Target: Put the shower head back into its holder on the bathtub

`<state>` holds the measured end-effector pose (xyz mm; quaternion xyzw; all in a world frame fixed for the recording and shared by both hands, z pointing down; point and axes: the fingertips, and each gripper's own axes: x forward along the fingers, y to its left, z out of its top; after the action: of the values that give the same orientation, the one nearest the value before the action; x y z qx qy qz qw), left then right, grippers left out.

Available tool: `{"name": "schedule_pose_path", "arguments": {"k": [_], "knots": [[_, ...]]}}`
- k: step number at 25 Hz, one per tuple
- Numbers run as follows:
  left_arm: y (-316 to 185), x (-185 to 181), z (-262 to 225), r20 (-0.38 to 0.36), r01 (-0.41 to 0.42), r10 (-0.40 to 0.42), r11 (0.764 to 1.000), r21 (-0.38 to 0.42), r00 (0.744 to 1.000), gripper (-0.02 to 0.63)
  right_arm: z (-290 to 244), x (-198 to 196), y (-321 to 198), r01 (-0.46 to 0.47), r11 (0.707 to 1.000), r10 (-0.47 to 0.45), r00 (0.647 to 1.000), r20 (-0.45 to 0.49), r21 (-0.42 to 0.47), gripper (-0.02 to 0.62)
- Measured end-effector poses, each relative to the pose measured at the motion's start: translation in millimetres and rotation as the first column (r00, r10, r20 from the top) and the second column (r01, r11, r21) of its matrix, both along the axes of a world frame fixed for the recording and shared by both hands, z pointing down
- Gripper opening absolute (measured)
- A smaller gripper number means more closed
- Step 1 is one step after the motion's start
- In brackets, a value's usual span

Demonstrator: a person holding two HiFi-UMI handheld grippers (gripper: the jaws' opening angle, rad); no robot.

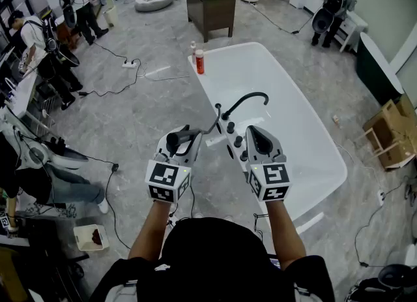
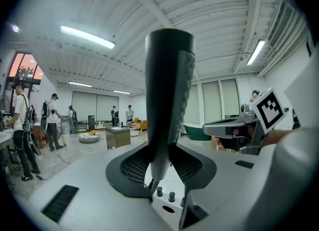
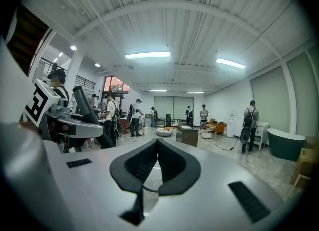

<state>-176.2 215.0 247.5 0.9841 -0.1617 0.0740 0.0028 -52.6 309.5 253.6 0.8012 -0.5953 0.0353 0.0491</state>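
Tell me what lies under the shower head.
The white bathtub rim with dark knobs and a hole. The left gripper, holding the shower head, covers the rest.

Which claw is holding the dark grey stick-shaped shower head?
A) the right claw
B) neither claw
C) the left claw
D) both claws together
C: the left claw is clamped around the dark grey stick-shaped shower head, while the right claw is shut with nothing in it.
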Motion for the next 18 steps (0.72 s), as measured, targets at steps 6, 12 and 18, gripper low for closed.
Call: {"name": "schedule_pose_path", "arguments": {"k": [6, 12, 18], "knots": [[12, 3, 0, 0.003, 0.013, -0.013, 1.000, -0.001, 1.000, 0.143, 1, 3, 13, 0.009, 1.000, -0.009, 1.000, 0.023, 0.015, 0.023], [27, 6, 6, 0.008, 0.034, -0.034, 0.999, -0.007, 0.999, 0.143, 7, 7, 30, 0.021, 1.000, -0.022, 1.000, 0.022, 0.008, 0.023], [50, 17, 16, 0.014, 0.051, -0.050, 0.999, -0.012, 0.999, 0.144, 19, 20, 50, 0.038, 0.999, -0.038, 0.999, 0.033, 0.004, 0.023]]}}
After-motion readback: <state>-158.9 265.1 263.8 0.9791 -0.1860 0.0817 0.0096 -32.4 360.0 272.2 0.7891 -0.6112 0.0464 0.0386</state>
